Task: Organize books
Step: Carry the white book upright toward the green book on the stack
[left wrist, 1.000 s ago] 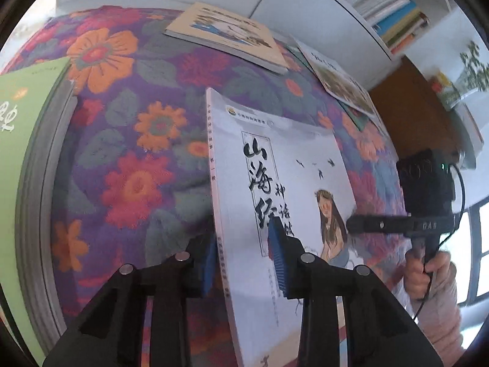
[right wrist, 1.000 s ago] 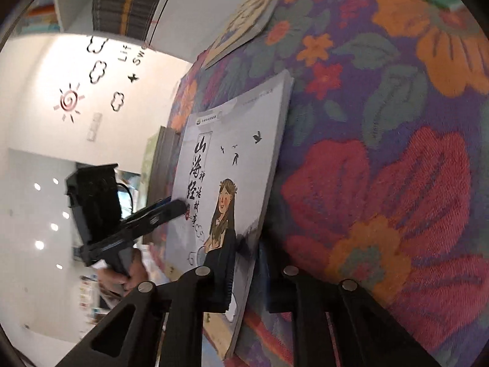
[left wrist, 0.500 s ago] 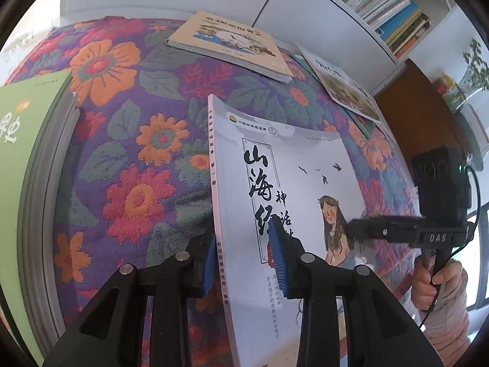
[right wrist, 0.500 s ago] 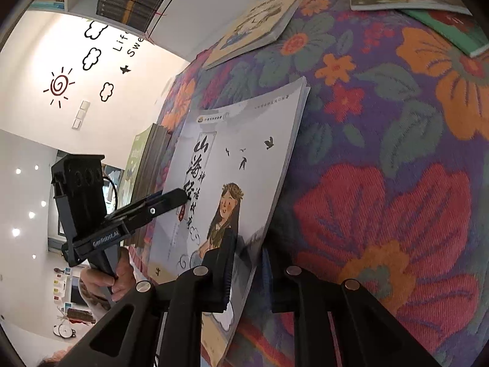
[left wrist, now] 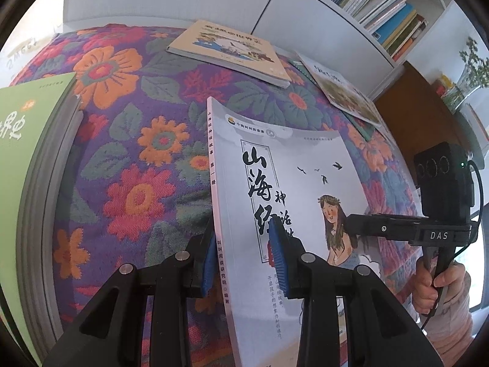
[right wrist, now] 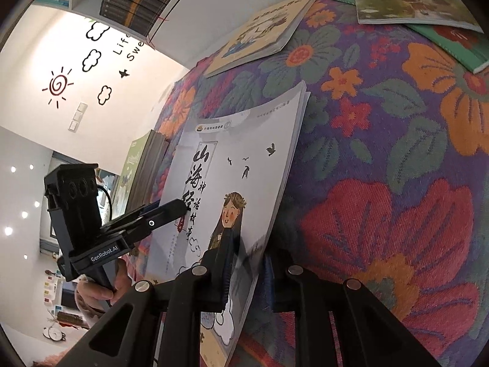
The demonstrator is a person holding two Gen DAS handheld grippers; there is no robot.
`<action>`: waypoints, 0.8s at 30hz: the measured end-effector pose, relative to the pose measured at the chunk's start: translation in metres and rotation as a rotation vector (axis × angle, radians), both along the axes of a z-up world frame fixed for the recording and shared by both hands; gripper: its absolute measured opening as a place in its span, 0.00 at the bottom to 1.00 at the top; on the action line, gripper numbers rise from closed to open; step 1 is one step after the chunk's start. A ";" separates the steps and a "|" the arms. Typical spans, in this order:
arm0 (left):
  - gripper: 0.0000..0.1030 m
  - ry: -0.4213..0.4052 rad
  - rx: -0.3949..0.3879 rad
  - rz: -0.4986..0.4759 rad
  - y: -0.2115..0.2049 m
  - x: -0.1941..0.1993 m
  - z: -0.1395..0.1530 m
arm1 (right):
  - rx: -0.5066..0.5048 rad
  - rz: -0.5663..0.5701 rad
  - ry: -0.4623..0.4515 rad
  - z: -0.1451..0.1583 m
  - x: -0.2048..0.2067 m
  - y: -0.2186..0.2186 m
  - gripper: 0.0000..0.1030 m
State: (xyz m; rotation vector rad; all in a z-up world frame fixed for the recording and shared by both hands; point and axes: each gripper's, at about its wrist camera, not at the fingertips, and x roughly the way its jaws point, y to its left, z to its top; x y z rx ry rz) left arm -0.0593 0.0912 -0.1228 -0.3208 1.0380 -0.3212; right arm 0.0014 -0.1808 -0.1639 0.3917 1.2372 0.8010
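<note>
Left wrist view: the grey storybook [left wrist: 293,202] stands tilted above the floral cloth [left wrist: 131,140]. My left gripper [left wrist: 244,260] is clamped on its spine edge, and my right gripper [right wrist: 244,270] is clamped on the page edge, I reckon so the thin cover can't flop. The green-covered stack [left wrist: 27,153] sits just beside, likely its destination. A tan picture book [left wrist: 232,50] lies further off.
</note>
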 end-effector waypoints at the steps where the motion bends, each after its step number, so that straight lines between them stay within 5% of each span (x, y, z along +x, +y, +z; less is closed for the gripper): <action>1: 0.30 -0.004 0.002 0.003 0.000 0.000 0.000 | 0.001 -0.002 0.000 0.000 0.000 0.000 0.15; 16: 0.30 -0.005 -0.030 0.009 0.004 -0.002 0.000 | -0.067 -0.050 -0.013 0.008 -0.004 0.007 0.17; 24: 0.28 0.068 -0.113 0.012 0.014 0.000 0.001 | -0.241 -0.063 -0.032 0.024 -0.013 0.032 0.24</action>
